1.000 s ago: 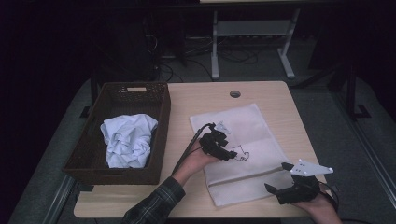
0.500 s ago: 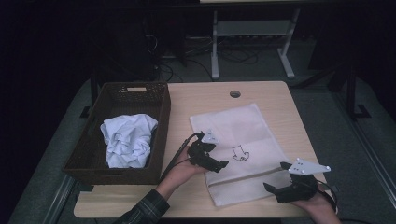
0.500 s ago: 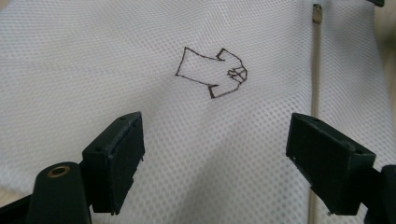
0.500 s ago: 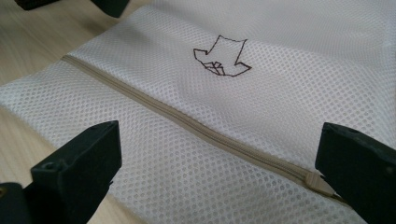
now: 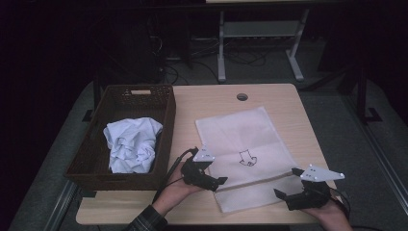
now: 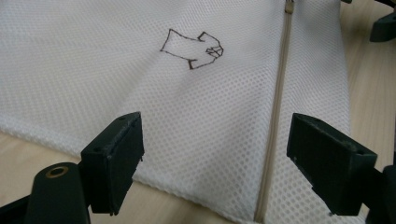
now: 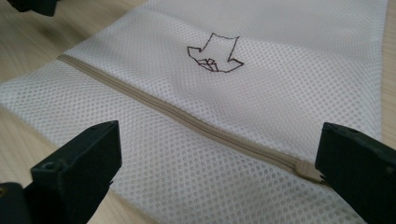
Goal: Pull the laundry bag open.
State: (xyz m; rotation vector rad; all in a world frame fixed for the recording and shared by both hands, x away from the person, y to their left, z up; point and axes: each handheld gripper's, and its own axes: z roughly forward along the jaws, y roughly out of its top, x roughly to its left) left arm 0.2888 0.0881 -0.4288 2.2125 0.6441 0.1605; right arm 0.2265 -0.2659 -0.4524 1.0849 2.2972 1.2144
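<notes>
A white mesh laundry bag (image 5: 240, 137) with a small shirt drawing (image 5: 248, 158) lies flat on the wooden table (image 5: 211, 101). Its beige zipper (image 6: 273, 121) runs along the near end, and the zipper pull (image 7: 306, 169) lies close to my right gripper's jaw. My left gripper (image 5: 216, 182) hovers at the bag's near left corner. It is open, its jaws have just been opening, and nothing is between them (image 6: 219, 163). My right gripper (image 5: 287, 184) stands open at the bag's near right corner, with the bag below its jaws (image 7: 219, 172).
A dark woven basket (image 5: 166, 130) holding a crumpled white cloth (image 5: 132, 144) stands on the table's left side. A cable hole (image 5: 242, 96) sits near the far edge. Beyond the table, metal stand legs (image 5: 221, 53) rise from the dark floor.
My left hand has drawn back from near the shirt drawing toward the bag's near left corner. The right gripper has stayed where it was.
</notes>
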